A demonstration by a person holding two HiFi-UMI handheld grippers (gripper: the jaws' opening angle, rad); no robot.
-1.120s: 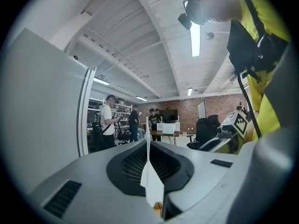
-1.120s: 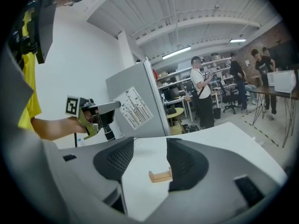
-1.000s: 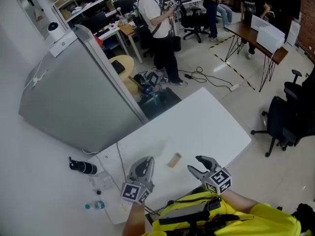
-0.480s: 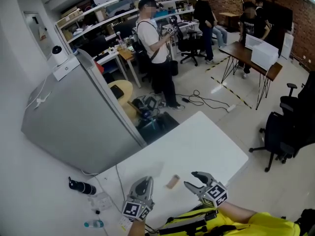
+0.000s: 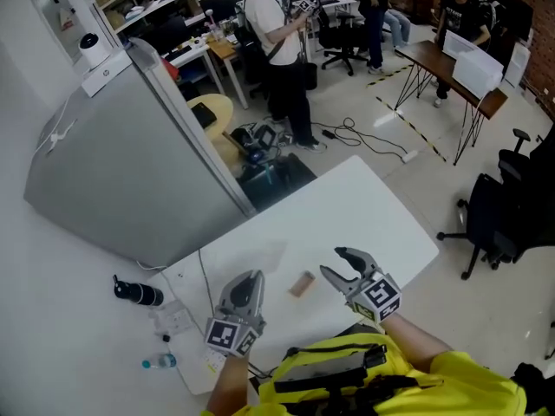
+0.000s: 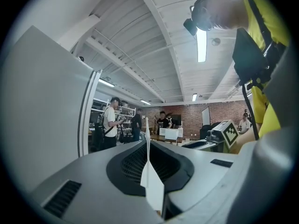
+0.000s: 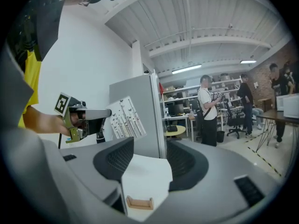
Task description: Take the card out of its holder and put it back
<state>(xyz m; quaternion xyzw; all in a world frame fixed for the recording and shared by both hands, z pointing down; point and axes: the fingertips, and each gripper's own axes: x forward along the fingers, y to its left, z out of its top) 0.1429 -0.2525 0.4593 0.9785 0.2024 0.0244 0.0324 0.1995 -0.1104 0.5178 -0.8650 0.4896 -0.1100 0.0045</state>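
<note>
Big busy room with desks, shelves and a brick wall at the back. In the head view, a white table (image 5: 381, 224) stands against a grey wall panel (image 5: 130, 180). A person (image 5: 276, 37) stands far behind it, and a black chair (image 5: 512, 206) is cut off at the right edge. A small wooden holder (image 5: 301, 284) lies on the table between the left tongs (image 5: 248, 284) and the right tongs (image 5: 332, 261), touching neither. The right tongs are spread wide. The left tongs look pressed together, but what they pinch is too thin to see from up here. The cubes on both tongs show black and white squares, not words.

In the left gripper view, the left tongs pinch a white card (image 6: 150, 181). It stands upright and shows only its thin edge, so its face is hidden. The bottom of the card is cut off by the tongs.

In the right gripper view, the right tongs are spread with nothing held. The holder lies on the table low down between them, empty, and partly cut off by the left side of the tongs. Across the way the card shows its face, up in the air, away from the holder. It has rows of tiny dark marks, too small to read.
</note>
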